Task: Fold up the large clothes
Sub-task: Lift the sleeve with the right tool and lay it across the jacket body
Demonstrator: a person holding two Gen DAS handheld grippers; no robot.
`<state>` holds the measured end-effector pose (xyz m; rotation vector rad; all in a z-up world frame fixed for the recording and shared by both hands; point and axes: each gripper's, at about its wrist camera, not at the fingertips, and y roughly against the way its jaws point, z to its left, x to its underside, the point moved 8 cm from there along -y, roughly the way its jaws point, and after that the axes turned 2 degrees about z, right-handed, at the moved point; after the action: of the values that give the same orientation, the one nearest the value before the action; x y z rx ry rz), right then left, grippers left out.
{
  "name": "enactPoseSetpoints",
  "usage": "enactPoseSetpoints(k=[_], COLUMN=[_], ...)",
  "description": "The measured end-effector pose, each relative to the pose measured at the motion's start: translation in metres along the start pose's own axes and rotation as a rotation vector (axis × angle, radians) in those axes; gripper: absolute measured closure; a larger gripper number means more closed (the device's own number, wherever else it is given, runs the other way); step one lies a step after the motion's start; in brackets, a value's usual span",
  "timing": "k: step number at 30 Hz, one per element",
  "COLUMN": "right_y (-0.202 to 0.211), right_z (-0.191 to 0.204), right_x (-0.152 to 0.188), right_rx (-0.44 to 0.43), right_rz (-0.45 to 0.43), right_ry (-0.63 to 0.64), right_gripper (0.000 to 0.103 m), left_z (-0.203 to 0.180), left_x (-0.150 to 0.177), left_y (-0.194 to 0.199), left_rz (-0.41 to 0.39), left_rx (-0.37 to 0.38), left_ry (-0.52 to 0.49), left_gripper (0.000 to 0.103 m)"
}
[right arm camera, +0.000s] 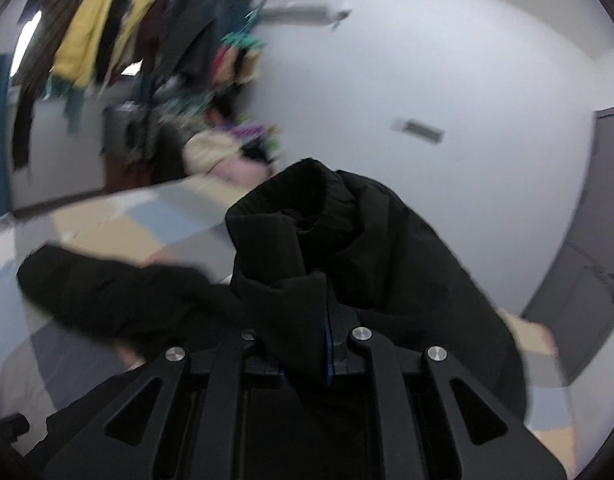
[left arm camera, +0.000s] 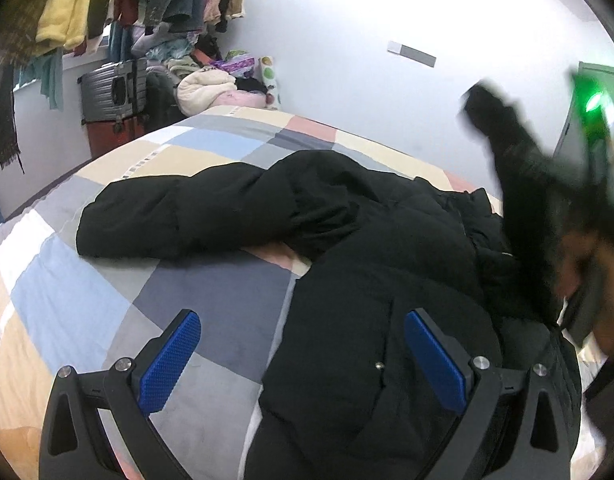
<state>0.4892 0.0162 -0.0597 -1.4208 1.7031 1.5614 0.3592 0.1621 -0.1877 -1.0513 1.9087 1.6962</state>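
One bed (left arm camera: 211,280) with patchwork checked cover fills your left view. Black padded coat (left arm camera: 347,240) sprawls across it, one sleeve (left arm camera: 167,216) stretched out flat. Your right gripper (right arm camera: 329,344) has jaws clamped on other sleeve (right arm camera: 307,240), raised above bed. Your left gripper (left arm camera: 303,360) hangs over coat's lower body, jaws wide, gripping nothing.

Matt black padded cloth on the coat (left arm camera: 387,240), soft patchwork fabric on the bed (left arm camera: 211,292), blue fingers (left arm camera: 171,360) rough-textured, shiny metal bolts.
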Motion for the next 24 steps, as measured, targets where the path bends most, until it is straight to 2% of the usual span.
enactPoseSetpoints(k=[6,10,16,22,24], right_y=[-0.073,-0.102,-0.128,-0.110,-0.099], right_z=[0.066,0.081,0.079,0.080,0.083], right_x=[0.076,0.115,0.129,0.115,0.110], right_rx=[-0.093,-0.102,-0.101,-0.100,-0.107], right_rz=[0.191,0.279,0.309,0.302,0.293], right_ry=[0.061,0.087,0.061,0.052,0.068], right_gripper=[0.089,0.089,0.088,0.082,0.075], left_z=[0.011,0.013,0.012,0.013,0.012], left_x=[0.002,0.004,0.007,0.007,0.006], left_y=[-0.012,-0.022,-0.032,-0.032,-0.030], left_rz=[0.027,0.041,0.054,0.049,0.042], left_rx=[0.005,0.003,0.011,0.007,0.006], left_ry=[0.030,0.035,0.025,0.027,0.022], left_gripper=[0.000,0.000,0.000,0.000,0.000])
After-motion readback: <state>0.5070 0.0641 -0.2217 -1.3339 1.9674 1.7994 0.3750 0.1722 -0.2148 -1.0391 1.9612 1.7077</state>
